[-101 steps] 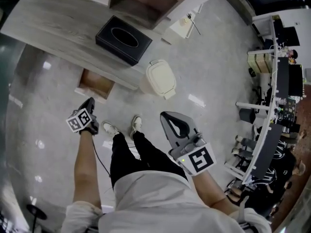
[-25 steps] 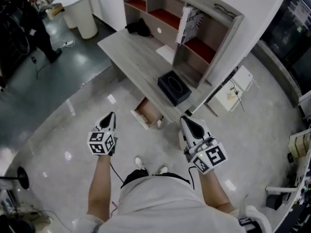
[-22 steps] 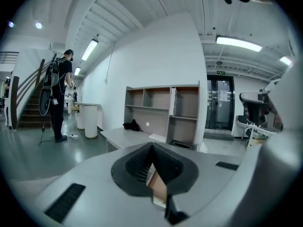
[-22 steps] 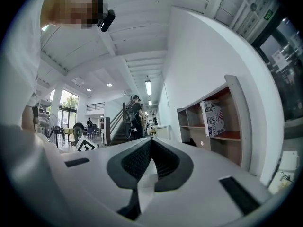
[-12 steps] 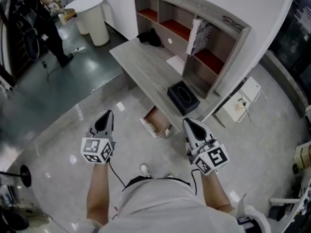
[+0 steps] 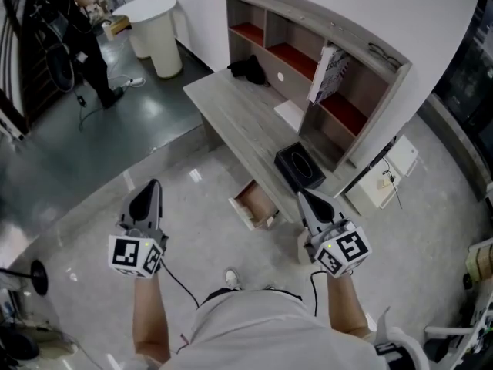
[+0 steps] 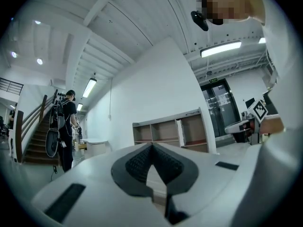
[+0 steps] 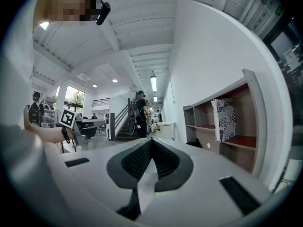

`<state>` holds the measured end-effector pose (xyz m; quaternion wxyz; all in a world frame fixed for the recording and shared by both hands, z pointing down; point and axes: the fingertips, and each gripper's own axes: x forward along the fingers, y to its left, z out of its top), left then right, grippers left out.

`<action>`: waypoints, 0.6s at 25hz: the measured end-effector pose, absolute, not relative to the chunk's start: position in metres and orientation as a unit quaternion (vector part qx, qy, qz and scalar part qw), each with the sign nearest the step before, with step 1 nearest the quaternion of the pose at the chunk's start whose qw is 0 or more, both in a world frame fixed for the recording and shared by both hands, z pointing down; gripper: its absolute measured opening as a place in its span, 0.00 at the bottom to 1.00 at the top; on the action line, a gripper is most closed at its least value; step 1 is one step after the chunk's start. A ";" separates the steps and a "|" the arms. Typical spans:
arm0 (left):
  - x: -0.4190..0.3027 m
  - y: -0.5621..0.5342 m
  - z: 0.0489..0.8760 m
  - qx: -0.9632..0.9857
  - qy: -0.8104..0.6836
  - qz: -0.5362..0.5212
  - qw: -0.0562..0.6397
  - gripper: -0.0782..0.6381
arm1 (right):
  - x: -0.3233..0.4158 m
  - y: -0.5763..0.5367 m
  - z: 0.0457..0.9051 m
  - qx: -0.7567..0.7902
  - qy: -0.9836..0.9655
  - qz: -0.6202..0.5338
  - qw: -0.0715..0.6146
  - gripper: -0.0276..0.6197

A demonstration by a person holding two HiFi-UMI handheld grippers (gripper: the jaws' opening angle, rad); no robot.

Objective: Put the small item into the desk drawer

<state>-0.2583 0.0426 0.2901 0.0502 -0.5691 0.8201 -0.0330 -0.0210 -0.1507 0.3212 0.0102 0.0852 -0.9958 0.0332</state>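
The grey wooden desk [image 6: 239,114] with its shelf unit stands ahead of me, and its drawer [image 6: 253,203] is pulled open under the front edge. No small item shows in either gripper. My left gripper [image 6: 152,185] is held out over the floor left of the drawer, jaws shut and empty. Its pads [image 7: 142,162] meet at the tip in the left gripper view. My right gripper [image 6: 303,195] hovers just right of the drawer, near the black tissue box [image 6: 300,168], also shut and empty, with its pads [image 8: 140,159] touching. The shelf unit [image 8: 227,126] lies ahead of it.
A black bundle [image 6: 248,69] and a white sheet [image 6: 291,114] lie on the desk. A printed bag [image 6: 327,72] leans in the shelves. A white round stand [image 6: 158,21] and a person [image 6: 85,41] are far left. A white cabinet [image 6: 389,177] sits right of the desk.
The left gripper has come up toward the camera and drifted left. The right gripper shifted slightly. The desk and drawer sit a little further right in the head view. Both stay shut.
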 end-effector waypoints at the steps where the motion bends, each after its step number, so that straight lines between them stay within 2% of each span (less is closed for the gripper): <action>1: -0.258 0.046 0.287 -0.569 0.820 -0.035 0.055 0.13 | -0.023 -0.153 0.320 0.088 -0.995 0.033 0.009 0.08; 15: -0.273 0.081 0.300 -0.537 0.842 -0.010 0.050 0.13 | -0.008 -0.182 0.317 0.148 -0.989 0.017 0.020 0.08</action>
